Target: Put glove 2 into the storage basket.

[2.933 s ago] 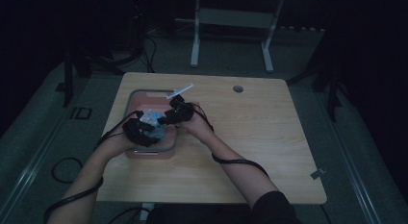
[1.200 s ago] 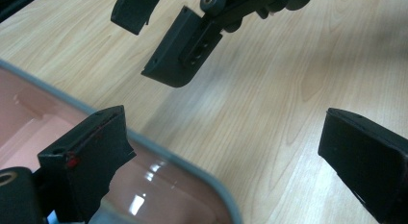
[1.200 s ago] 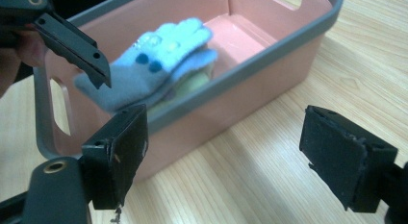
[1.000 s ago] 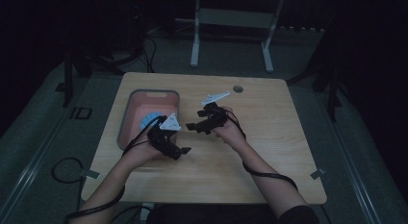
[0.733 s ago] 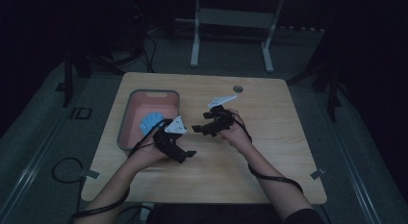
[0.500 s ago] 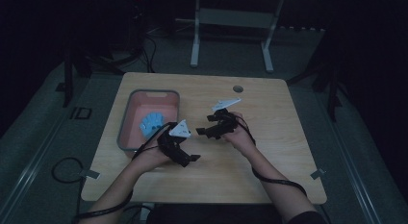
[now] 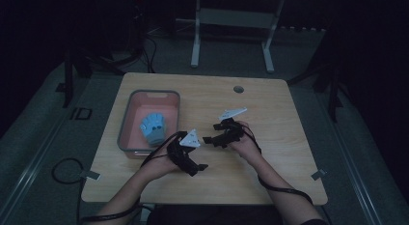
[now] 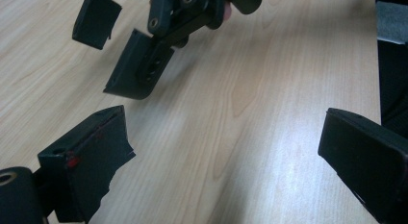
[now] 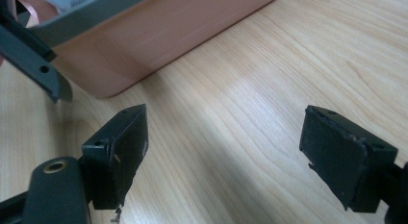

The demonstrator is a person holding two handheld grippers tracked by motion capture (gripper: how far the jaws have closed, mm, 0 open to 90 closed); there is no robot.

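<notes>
1. High view: the left claw (image 7: 198, 166) and right claw (image 7: 208, 139) hover near the table's (image 7: 270, 109) front edge; the blue object (image 7: 153, 128) lies in the pink tray (image 7: 126, 123) by the left edge.
2. Left gripper view: the left claw (image 8: 226, 152) is released, empty, over bare wood.
3. Right gripper view: the right claw (image 9: 223, 147) is released, empty, near the pink tray (image 9: 159, 41).

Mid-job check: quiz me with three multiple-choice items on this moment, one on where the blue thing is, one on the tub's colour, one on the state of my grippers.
1. Where does the blue object lie?
A. in the tub
B. on the bare table
C. in the right gripper

2. What colour is the tub inside?
A. green
B. pink
C. black

3. How do the left gripper and right gripper stand?
A. both shut on something
B. one open, one shut
C. both open and empty

Answers: 1 A, the high view shows it within the tub's walls. 2 B, floor and walls look pink. 3 C, each gripper view shows jaws apart over bare wood.
</notes>
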